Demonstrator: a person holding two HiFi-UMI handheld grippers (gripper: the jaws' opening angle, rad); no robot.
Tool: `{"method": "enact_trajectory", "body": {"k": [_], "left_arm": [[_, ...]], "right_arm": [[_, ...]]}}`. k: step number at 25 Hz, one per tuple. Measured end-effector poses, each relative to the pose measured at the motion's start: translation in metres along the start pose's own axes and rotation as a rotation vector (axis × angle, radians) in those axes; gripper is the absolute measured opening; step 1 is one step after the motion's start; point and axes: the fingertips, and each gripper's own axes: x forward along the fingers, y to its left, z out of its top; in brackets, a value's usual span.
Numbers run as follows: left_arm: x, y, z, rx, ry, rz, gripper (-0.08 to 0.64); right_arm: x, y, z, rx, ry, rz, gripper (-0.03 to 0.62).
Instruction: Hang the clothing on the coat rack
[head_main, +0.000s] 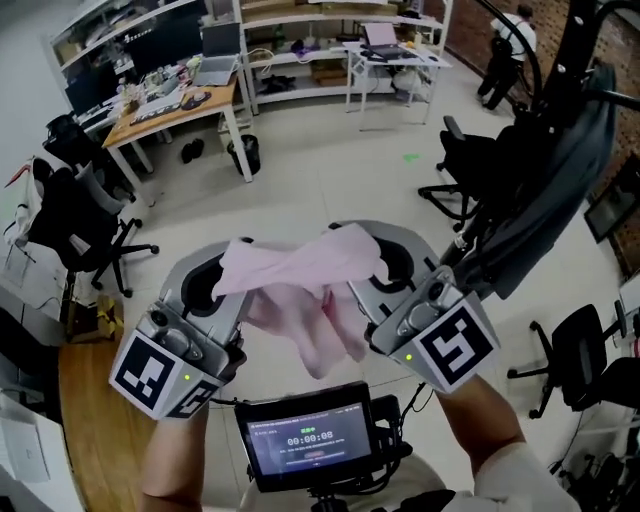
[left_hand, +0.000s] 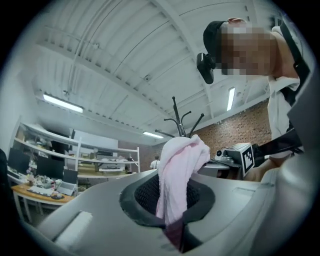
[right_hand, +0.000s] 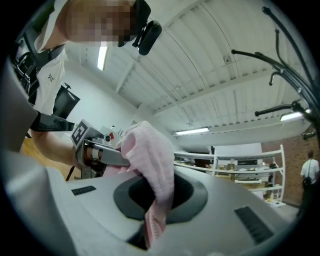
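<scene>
A pale pink garment (head_main: 305, 290) hangs bunched between my two grippers, held up in front of me over the floor. My left gripper (head_main: 235, 275) is shut on one end of the pink garment (left_hand: 177, 175), which rises out of its jaws. At the other end, my right gripper (head_main: 375, 268) is shut on the cloth (right_hand: 152, 170). The black coat rack (head_main: 560, 150) stands at the right of the head view, close beside my right gripper. Its hooks (left_hand: 182, 117) show behind the cloth in the left gripper view, and its arms (right_hand: 285, 65) curve across the upper right of the right gripper view.
Black office chairs (head_main: 70, 215) stand at the left, another chair (head_main: 465, 165) at the right beside the rack. A wooden desk (head_main: 170, 110) and white shelves (head_main: 320, 50) line the back. A person (head_main: 505, 50) stands far right. A small screen (head_main: 310, 435) sits below my hands.
</scene>
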Motion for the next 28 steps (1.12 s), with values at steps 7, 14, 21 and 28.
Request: {"method": "enact_trajectory", "body": {"k": [7,14,21,28], "left_arm": [[0.085,-0.013,0.0,-0.077,-0.054,-0.203,0.034],[0.149,-0.033,0.015,-0.103,-0.094,-0.397,0.034],[0.194,-0.075,0.037,-0.153,-0.161,-0.533,0.034],[0.226,-0.096,0.063,-0.165,-0.205,-0.554,0.034]], "right_arm": [[-0.046,-0.078,0.002,-0.047,0.075,-0.263,0.012],[-0.085,-0.123,0.014,-0.111,0.133,-0.479,0.012],[-0.126,-0.15,0.042,-0.2,0.161,-0.623,0.012],[-0.148,-0.171,0.076,-0.264,0.139,-0.661,0.012]]}}
